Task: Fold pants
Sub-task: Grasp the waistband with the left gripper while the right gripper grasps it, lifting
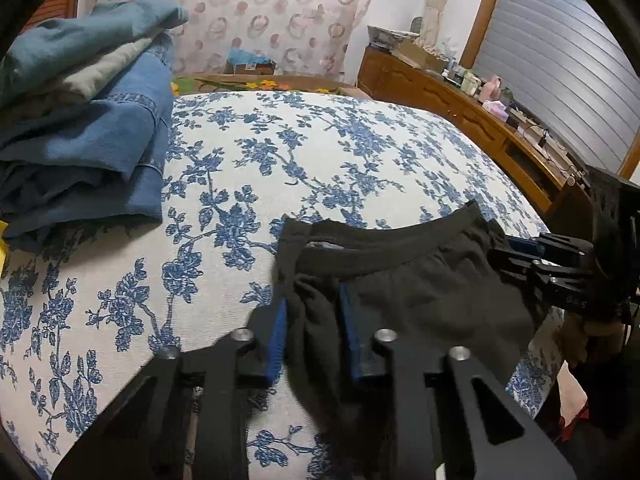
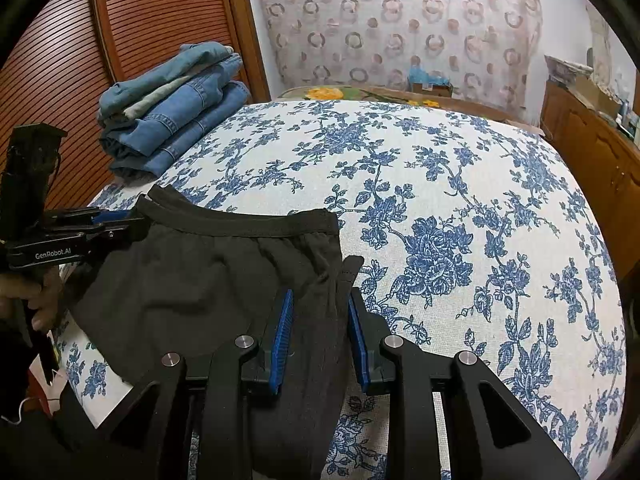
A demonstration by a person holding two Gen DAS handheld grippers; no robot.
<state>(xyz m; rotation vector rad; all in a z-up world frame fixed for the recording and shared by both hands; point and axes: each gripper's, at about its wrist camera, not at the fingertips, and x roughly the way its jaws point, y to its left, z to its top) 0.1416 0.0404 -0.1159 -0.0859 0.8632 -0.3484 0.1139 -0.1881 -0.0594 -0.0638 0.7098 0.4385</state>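
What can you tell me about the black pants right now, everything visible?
The black pants look like soft knit fabric with an elastic waistband lying toward the far side. They rest wrinkled on the blue floral bedcover at its near edge, the lower part hanging out of view. The left gripper and right gripper each have bunched waist-side fabric between their blue pads, one at each end.

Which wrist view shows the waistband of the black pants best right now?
The right wrist view: the waistband runs unbroken between the left gripper and right gripper. The left wrist view shows it too, but smaller and darker.
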